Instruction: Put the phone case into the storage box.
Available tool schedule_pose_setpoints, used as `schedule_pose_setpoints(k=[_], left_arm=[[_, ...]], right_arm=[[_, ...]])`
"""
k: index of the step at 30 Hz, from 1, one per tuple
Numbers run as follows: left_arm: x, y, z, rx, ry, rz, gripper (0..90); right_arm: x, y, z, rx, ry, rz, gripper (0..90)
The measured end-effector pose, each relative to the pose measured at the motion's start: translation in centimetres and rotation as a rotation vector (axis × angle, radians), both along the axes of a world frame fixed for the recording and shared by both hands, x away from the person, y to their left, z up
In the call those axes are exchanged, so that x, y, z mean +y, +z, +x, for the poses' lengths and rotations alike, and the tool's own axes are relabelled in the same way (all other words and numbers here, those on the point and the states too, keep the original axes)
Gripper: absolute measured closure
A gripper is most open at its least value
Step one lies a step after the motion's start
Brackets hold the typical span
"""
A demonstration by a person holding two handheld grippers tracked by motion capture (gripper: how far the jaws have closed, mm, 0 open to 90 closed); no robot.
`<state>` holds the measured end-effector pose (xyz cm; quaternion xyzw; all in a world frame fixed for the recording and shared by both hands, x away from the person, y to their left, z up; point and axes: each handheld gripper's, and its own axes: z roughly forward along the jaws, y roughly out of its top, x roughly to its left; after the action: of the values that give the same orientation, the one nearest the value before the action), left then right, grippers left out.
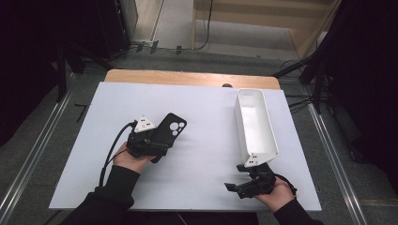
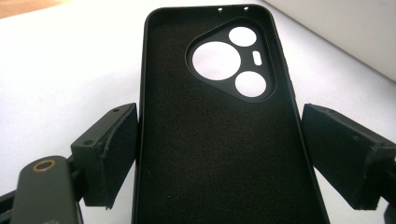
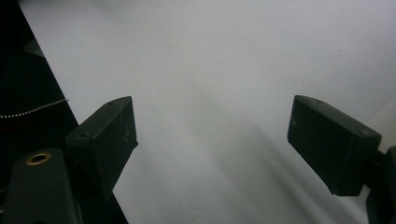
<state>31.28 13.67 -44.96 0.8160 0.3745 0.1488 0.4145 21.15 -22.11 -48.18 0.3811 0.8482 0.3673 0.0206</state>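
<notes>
One black soft-lined phone case with a triangular camera cutout (image 2: 219, 130), lying inside-up on the left half of the white tabletop (image 1: 206, 154). Straddled by the left gripper (image 2: 219, 149), jaws spread either side, left pad maybe just touching the edge, right one clearly apart. Long white open plastic bin (image 1: 256, 123) off on the right. Right gripper (image 1: 240, 180) near the front-right edge, jaws wide apart over bare table, nothing pinched.

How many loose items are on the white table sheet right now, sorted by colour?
Black: 1, the phone case, lying between the jaws of the left gripper.
White: 1, the long open box, near the right gripper.
Total: 2.
</notes>
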Motion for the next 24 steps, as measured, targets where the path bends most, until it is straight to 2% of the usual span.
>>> schedule_pose_setpoints(k=[2, 4, 8, 12, 16, 21, 24], left_arm=[[-0.2, 0.1, -0.4, -0.02, 0.008, -0.003, 13.7], [-0.3, 0.1, -0.8, -0.029, 0.018, -0.028, 13.7], [-0.6, 0.2, -1.4, -0.05, 0.029, -0.075, 13.7], [-1.2, 0.3, -2.1, -0.092, 0.029, -0.075, 13.7], [-1.5, 0.1, -2.7, -0.127, 0.058, -0.079, 13.7], [-1.7, -0.1, -3.1, -0.134, 0.069, -0.09, 13.7], [-2.0, -0.3, -3.3, -0.132, 0.069, -0.099, 13.7]], right_arm=[[0.1, 0.1, 0.0, 0.005, -0.003, 0.002, 14.2], [0.2, 0.1, -0.1, 0.003, 0.001, -0.01, 14.2], [0.4, 0.3, 0.0, 0.008, -0.005, 0.005, 14.2], [0.7, 0.5, 0.0, 0.002, -0.015, 0.024, 14.2], [1.2, 1.1, -0.4, -0.031, -0.003, 0.028, 14.2], [1.6, 1.8, -0.3, -0.051, -0.017, 0.061, 14.2], [1.5, 2.1, -0.1, -0.043, -0.032, 0.094, 14.2]])
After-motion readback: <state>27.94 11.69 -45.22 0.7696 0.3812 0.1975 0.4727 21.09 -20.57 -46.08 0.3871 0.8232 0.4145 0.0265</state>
